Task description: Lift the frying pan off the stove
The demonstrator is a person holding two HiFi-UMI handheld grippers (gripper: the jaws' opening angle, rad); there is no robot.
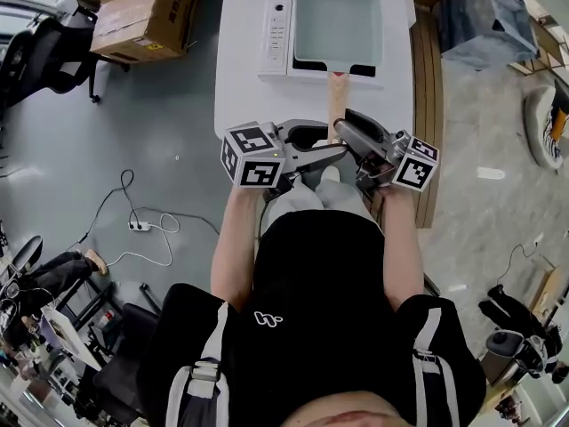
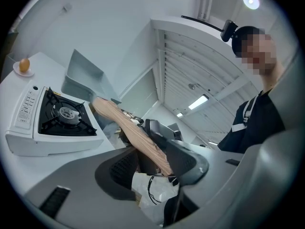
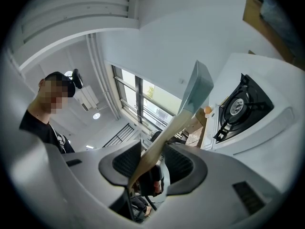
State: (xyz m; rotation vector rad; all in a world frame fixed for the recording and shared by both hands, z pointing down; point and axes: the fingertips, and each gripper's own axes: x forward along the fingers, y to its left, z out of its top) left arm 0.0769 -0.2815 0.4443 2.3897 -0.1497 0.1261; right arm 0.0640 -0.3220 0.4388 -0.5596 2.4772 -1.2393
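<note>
A square pale-grey frying pan with a wooden handle hangs over the white portable gas stove on the white table. In the left gripper view the pan is tilted and clear of the black burner, and its handle runs back between the jaws. My left gripper and right gripper are both shut on the handle, close together near its end. The right gripper view shows the pan raised beside the stove.
An egg on a small dish sits behind the stove. Cardboard boxes and an office chair stand left of the table. A power strip with cable lies on the floor. Wooden boards run along the table's right side.
</note>
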